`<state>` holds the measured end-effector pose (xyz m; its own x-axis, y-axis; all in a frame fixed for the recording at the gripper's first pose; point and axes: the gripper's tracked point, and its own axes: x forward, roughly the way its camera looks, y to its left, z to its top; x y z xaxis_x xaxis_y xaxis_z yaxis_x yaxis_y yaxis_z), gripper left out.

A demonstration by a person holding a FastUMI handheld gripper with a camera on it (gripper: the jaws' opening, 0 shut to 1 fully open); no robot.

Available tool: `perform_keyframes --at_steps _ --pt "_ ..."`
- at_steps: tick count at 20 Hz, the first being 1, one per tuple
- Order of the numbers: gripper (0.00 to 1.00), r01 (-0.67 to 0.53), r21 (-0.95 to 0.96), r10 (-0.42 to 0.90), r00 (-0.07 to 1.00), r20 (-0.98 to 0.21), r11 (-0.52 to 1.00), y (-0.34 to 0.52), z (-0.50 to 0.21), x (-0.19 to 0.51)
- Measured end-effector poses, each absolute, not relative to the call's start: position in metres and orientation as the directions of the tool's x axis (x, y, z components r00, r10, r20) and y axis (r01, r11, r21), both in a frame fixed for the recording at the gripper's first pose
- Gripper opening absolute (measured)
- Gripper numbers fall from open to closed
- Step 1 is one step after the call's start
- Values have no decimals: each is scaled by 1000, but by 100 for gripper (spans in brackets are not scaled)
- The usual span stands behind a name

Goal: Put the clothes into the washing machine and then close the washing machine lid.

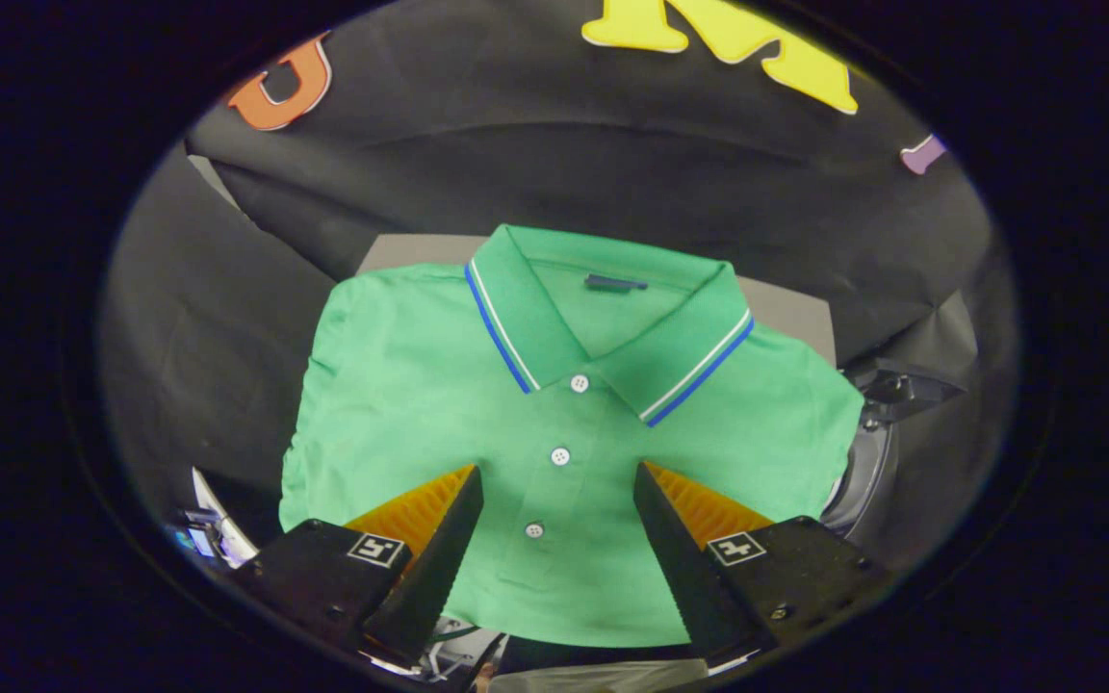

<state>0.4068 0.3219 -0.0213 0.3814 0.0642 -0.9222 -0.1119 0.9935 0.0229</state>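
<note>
Closest to us, our gripper (pixel 559 481) has its two fingers spread wide apart, pressing on nothing, with a square marker on the top of each finger body. Between and just below the fingers lies the folded green polo shirt (pixel 420 385), its front facing up. The button strip runs straight up the gap between the fingers: the lowest white button (pixel 534 530) sits level with the finger bodies, a second one lies just ahead of the tips, and the third sits at the base of the collar. We cannot tell whether the fingertips touch the cloth or hang just above it. The shirt's hem lies under the fingers, on the near side. Beyond the tips the collar (pixel 612 318) opens out, green with a blue and white stripe along its edge, and a small dark label shows inside the neck. The shirt rests on a flat grey surface (pixel 786 318), whose bare corners show past the shoulders. Off the shirt's right shoulder we see a curved grey and dark part of some machine (pixel 867 452), too cropped for us to name. Farthest away hangs the black cloth wall (pixel 554 164) of the booth.
</note>
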Motion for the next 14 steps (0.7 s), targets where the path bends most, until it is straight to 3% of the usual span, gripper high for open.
perform_keyframes --at_steps 6,11,14 --pt "93 -73 -50 -24 327 -945 996 324 -41 410" --pt "88 -86 -53 -17 378 -925 995 328 -43 409" --pt "87 -100 -56 -20 328 -945 993 324 -44 405"
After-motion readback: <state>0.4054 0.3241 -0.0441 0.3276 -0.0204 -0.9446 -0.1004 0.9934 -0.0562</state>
